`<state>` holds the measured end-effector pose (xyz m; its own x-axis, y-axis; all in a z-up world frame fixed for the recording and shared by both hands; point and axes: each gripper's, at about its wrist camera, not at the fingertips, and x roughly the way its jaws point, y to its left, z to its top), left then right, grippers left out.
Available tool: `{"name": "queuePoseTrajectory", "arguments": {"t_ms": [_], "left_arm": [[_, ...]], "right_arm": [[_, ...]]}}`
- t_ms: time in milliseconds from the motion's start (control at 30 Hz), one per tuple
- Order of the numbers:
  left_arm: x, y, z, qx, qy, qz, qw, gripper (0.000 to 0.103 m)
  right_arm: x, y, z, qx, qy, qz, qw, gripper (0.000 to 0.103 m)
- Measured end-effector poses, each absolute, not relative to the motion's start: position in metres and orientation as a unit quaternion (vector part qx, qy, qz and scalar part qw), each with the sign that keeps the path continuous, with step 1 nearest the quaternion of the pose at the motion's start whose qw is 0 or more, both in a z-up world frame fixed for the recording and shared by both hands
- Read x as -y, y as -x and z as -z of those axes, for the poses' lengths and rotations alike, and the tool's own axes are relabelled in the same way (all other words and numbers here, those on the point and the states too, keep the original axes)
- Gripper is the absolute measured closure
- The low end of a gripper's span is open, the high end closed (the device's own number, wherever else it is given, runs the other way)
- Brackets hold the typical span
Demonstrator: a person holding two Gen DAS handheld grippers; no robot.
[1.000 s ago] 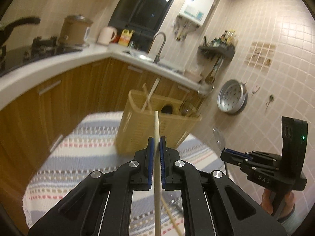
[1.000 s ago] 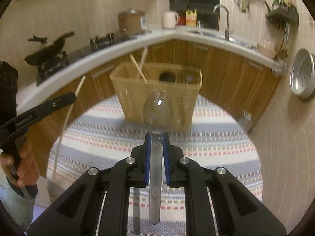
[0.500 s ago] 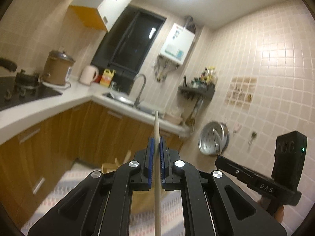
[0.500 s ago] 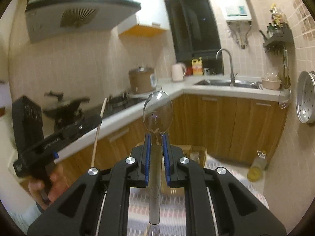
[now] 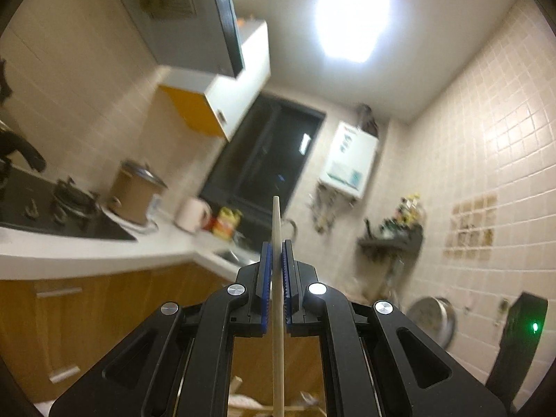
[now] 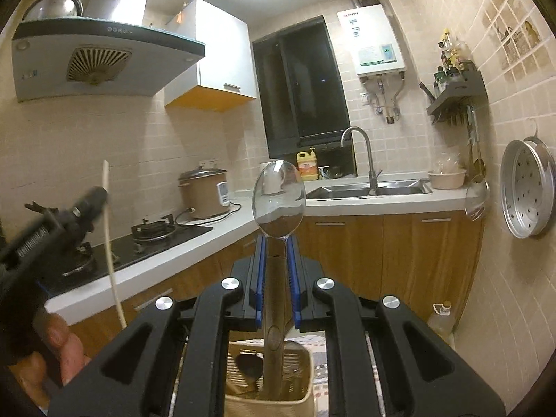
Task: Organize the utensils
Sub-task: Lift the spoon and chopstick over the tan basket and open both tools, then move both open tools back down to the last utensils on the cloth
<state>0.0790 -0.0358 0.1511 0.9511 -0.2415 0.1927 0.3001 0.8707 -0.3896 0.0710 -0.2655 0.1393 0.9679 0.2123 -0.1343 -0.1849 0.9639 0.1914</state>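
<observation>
Holding two utensils aloft, one per gripper, is how we find the scene. We note the left gripper [image 5: 277,264] clamped tight on a pale wooden chopstick [image 5: 277,229]; its blue pads [image 5: 264,271] press the stick from both sides, and the stick runs upright through the jaws, its tip standing clear above them and its lower length passing down out of the picture. We see the same chopstick [image 6: 110,243] from the right wrist camera, held by the left gripper [image 6: 91,199] at the left of that view, with a person's hand [image 6: 59,354] wrapped round the handle below.

We record the right gripper [image 6: 277,264] closed on the handle of a clear plastic spoon [image 6: 279,201]. The bowl of the spoon stands upright above the fingertips, and the handle runs down between the blue pads.

Below the right gripper we see a woven basket [image 6: 305,396], partly hidden by the gripper body; a dark ladle-like utensil [image 6: 247,365] lies inside it. It stands on a striped cloth [image 6: 321,371]. Both held utensils are well above the basket, neither touching it.

Behind we note the kitchen counter [image 6: 243,222], the sink [image 6: 368,191] with its tap, and a brown cooker [image 6: 203,193] beside the hob. The left wrist picture is blurred.
</observation>
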Motion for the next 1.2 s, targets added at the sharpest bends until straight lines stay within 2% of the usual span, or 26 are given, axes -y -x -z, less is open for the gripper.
{"name": "queuePoseTrajectory", "arguments": {"t_ms": [433, 900, 933, 967, 1000, 1033, 1200], "left_arm": [[0.056, -0.098, -0.112, 0.079, 0.196, 0.077, 0.974, 0.099], [0.060, -0.099, -0.094, 0.056, 0.169, 0.072, 0.981, 0.098], [0.058, -0.097, -0.094, 0.052, 0.169, 0.074, 0.981, 0.095], [0.056, -0.096, -0.095, 0.047, 0.168, 0.076, 0.982, 0.086], [0.053, -0.094, -0.096, 0.042, 0.168, 0.077, 0.982, 0.083], [0.052, -0.093, -0.097, 0.040, 0.169, 0.079, 0.982, 0.083], [0.037, -0.078, -0.102, 0.024, 0.167, 0.081, 0.982, 0.083]], "right_arm": [[0.256, -0.092, -0.086, -0.078, -0.064, -0.116, 0.988, 0.093], [0.262, -0.082, -0.073, -0.094, -0.067, -0.130, 0.985, 0.092], [0.263, -0.079, -0.073, -0.094, -0.068, -0.130, 0.985, 0.091], [0.264, -0.076, -0.074, -0.095, -0.068, -0.129, 0.985, 0.084], [0.266, -0.073, -0.075, -0.097, -0.070, -0.128, 0.985, 0.074], [0.267, -0.070, -0.076, -0.098, -0.071, -0.127, 0.984, 0.070], [0.271, -0.054, -0.082, -0.108, -0.072, -0.115, 0.985, 0.070]]}}
